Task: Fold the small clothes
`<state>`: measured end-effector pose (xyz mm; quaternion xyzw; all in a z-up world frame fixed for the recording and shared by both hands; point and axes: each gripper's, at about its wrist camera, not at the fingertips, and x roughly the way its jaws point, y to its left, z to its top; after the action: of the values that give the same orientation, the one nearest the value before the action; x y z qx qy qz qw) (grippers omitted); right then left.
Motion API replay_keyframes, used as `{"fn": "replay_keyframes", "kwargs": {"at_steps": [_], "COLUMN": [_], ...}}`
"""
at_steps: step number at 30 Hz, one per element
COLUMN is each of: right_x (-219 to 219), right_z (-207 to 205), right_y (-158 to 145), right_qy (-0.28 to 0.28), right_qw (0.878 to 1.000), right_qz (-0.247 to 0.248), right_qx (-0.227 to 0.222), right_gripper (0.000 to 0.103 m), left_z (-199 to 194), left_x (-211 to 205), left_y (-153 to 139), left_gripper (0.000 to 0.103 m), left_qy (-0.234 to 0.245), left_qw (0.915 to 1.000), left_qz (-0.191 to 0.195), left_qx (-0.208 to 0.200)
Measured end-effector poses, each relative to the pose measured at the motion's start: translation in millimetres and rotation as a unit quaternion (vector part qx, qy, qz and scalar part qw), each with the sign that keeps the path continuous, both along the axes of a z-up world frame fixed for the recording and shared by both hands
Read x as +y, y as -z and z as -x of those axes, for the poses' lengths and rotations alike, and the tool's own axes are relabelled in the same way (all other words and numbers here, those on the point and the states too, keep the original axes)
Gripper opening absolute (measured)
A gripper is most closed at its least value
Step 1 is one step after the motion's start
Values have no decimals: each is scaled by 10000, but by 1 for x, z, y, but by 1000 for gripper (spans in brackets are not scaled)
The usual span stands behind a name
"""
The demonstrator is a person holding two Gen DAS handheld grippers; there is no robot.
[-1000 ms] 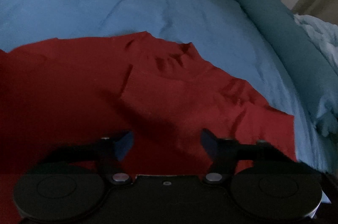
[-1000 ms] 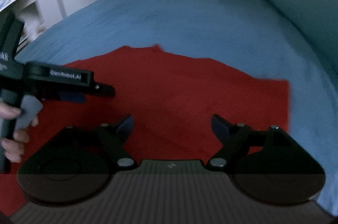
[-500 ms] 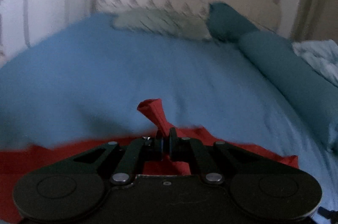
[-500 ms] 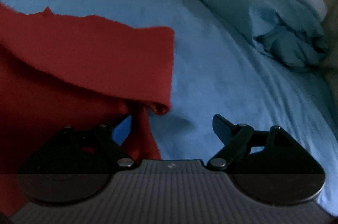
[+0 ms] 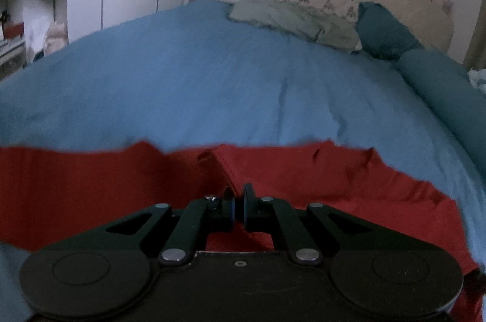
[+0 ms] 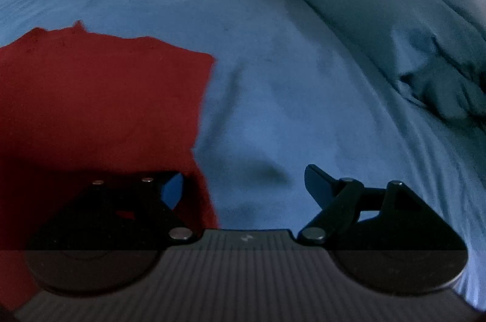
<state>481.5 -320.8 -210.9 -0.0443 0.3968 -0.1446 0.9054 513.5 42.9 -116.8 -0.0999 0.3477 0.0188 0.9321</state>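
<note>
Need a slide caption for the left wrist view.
Left gripper pinches a fold of the red garment on the blue bedspread.

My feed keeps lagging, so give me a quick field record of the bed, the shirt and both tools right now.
surface: blue bedsheet
garment: red shirt, lying on the sheet, rumpled
left tool: shut on a ridge of the shirt
right tool: open, empty, over the sheet beside the shirt's right edge
far end: grey-green pillow, dark teal bolster
</note>
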Motion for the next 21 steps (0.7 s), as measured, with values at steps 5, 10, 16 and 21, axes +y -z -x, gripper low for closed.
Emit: {"fn": "replay_keyframes", "kwargs": {"at_steps": [5,10,16,21], "right_x": [-15,-19,31,46], "right_z": [-1,2,2,-24], "right_y": [2,-11,-41,-7], "right_qy": [-171,-559,-1480,-1231], "right_qw": [9995,9973,9867,9846], "right_qz": [-226,-372,-657,-1234], "right_qx": [104,310,-132,133], "right_gripper": [99,99,100,99], "left_z": [7,31,32,7], "left_x": [10,17,-3,-18], "left_y": [33,16,-5,9], "left_gripper": [15,51,72,72], "left_qy": [40,-223,193,406], "left_qw": [9975,9949,9969,9969], "left_qz": [-154,-602,-633,-594], "left_qx": [685,775,424,324]}}
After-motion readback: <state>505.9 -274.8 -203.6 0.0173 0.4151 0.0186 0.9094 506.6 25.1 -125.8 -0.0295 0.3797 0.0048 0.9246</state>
